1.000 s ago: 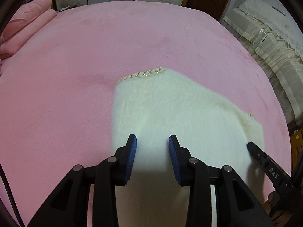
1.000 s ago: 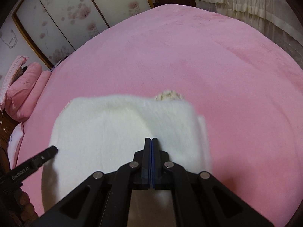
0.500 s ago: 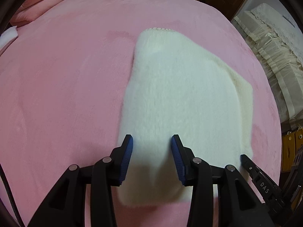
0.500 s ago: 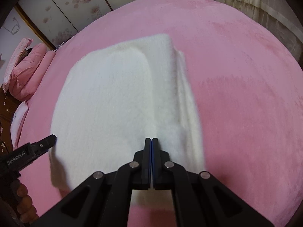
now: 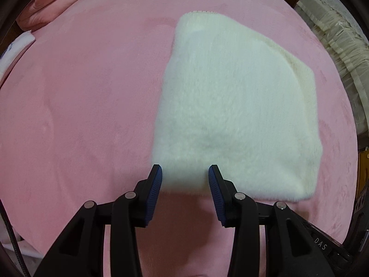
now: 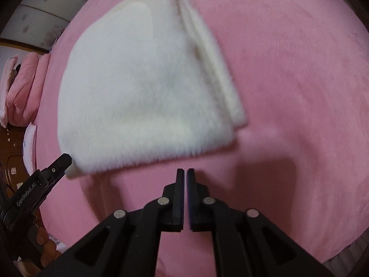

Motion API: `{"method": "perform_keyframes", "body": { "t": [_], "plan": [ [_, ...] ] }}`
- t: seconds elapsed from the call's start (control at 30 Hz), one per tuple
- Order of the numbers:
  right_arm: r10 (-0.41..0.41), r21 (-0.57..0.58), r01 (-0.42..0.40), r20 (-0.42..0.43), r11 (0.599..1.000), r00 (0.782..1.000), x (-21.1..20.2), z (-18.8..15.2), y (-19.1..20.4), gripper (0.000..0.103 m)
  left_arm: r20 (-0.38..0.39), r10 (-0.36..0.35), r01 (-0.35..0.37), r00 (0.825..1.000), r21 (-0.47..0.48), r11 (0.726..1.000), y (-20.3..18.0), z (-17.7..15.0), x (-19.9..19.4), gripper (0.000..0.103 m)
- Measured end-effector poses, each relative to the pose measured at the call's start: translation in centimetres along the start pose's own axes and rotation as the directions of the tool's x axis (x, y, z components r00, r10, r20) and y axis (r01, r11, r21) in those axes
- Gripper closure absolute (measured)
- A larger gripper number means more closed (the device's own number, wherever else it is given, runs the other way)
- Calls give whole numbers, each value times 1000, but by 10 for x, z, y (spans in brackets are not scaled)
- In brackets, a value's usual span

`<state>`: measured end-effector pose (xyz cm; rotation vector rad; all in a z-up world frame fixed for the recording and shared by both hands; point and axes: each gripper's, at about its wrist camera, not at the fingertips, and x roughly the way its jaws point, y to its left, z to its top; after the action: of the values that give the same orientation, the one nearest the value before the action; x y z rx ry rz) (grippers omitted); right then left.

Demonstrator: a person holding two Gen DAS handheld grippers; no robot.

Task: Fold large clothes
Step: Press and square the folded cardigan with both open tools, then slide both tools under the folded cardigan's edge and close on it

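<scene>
Fluffy cream-white garment (image 5: pixel 235 106), folded into a compact stack, lies flat on the pink plush bedspread (image 5: pixel 87 97), with pink pillows (image 6: pixel 20 92) well beyond its far left side. Its layered edges (image 6: pixel 214 69) show along the right side, slightly stepped rather than flush. The left gripper (image 5: pixel 185 175) hangs just above the garment's near edge, its blue-padded jaws moderately apart after just opening further, with nothing pinched between them. The right gripper (image 6: pixel 185 173) sits off the near edge over bare bedspread, jaws all but closed, a thin slit between them, holding nothing. The likeliest trouble is that a jaw brushing the near edge could drag the top layer and undo the fold, since the pile is soft and loose. The staggered right-side layers may also slide further apart if the stack is nudged or lifted from one end only.
</scene>
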<state>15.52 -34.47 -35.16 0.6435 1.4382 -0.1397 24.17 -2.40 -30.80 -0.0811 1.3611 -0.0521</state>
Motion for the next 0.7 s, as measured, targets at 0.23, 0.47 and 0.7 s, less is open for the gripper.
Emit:
{"method": "perform_keyframes", "body": {
  "t": [0.23, 0.47, 0.7],
  "plan": [
    [-53, -49, 52, -20, 997, 998, -30, 8, 23, 89, -44, 47, -43, 998, 98, 994, -17, -1, -13, 30],
    [-55, -132, 58, 30, 990, 998, -68, 18, 50, 31, -64, 8, 4, 998, 175, 985, -36, 6, -35, 8],
    [-19, -169, 24, 28, 985, 999, -88, 22, 61, 30, -61, -22, 33, 998, 185, 982, -43, 6, -49, 8]
  ]
}}
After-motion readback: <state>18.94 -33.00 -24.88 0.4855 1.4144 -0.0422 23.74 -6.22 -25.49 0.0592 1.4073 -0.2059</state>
